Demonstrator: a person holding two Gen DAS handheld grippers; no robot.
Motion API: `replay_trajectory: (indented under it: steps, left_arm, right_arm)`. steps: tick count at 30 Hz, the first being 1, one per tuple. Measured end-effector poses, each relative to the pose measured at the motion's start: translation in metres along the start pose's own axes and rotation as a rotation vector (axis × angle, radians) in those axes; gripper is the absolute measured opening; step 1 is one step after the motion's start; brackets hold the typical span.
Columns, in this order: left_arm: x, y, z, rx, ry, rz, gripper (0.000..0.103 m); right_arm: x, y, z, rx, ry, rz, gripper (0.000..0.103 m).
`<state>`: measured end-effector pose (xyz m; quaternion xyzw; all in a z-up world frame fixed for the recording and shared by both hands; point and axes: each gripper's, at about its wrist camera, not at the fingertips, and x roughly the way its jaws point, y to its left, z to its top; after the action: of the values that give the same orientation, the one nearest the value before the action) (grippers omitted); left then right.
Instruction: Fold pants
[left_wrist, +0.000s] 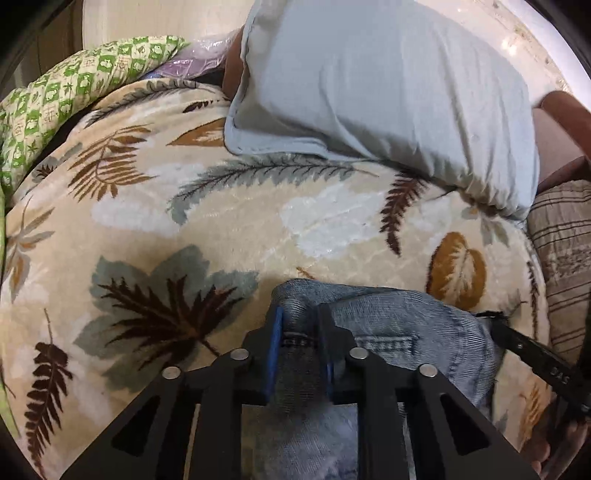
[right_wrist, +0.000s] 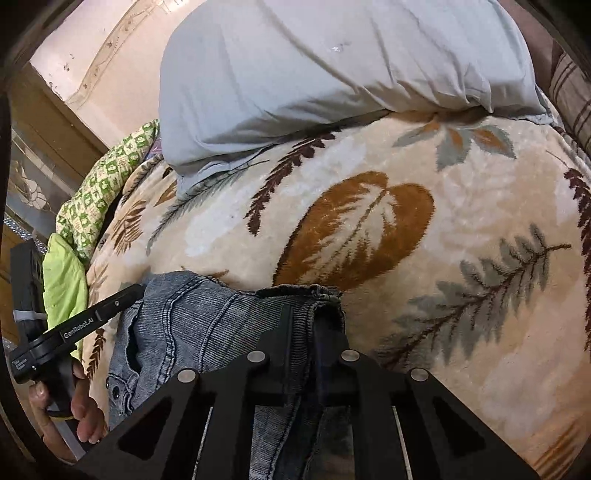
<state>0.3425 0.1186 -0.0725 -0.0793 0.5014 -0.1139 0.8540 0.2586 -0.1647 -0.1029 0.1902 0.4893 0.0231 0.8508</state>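
1 pr jeans (left_wrist: 406, 325), 2 tools (left_wrist: 299, 325) (right_wrist: 314, 325), 1 pillow (left_wrist: 369, 81), 1 leaf blanket (left_wrist: 221, 221), 1 green quilt (left_wrist: 55, 99)

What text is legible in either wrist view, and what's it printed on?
"GenRobot.AI": white print on the side of the left hand-held gripper, seen in the right wrist view.
Small white print on the same body, nearer the handle: too small to read.
"DAS": partial letters on the black body of the right hand-held gripper at the edge of the left wrist view; the rest is cut off.
Nothing readable on the jeans, blanket or pillow.
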Motion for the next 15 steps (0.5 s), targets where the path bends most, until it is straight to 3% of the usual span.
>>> replay_trajectory:
  steps: [1,3,4,5,6,12,14,15]
  left_arm:
    - [-0.005,0.0,-0.001,0.002,-0.012,-0.015,0.031]
    - [-0.02,0.003,-0.008,0.014,-0.034,-0.027,0.044]
    - [-0.026,0.005,-0.013,0.02,-0.041,-0.025,0.051]
    - [-0.033,0.008,-0.022,0.024,-0.042,-0.023,0.053]
    - [-0.036,0.011,-0.028,0.022,-0.032,-0.026,0.053]
    - [-0.048,0.033,-0.068,-0.075,0.059,-0.135,0.052]
    - [-0.04,0.035,-0.073,-0.099,0.098,-0.15,0.05]
    - [-0.037,0.032,-0.074,-0.084,0.1,-0.119,0.05]
  right_arm:
    - [-0.003,-0.001,0.0,0.01,-0.008,0.025,0.014]
    - [-0.01,-0.001,0.0,0.024,-0.024,0.067,0.028]
    - [-0.015,-0.001,0.0,0.03,-0.038,0.08,0.043]
    - [-0.02,0.0,-0.001,0.035,-0.048,0.088,0.054]
    - [-0.027,-0.001,-0.005,0.043,-0.054,0.105,0.056]
    - [-0.033,-0.005,-0.047,0.1,0.025,0.229,0.056]
    - [-0.023,-0.001,-0.055,0.086,0.072,0.215,0.053]
    - [-0.016,0.001,-0.056,0.076,0.096,0.16,0.05]
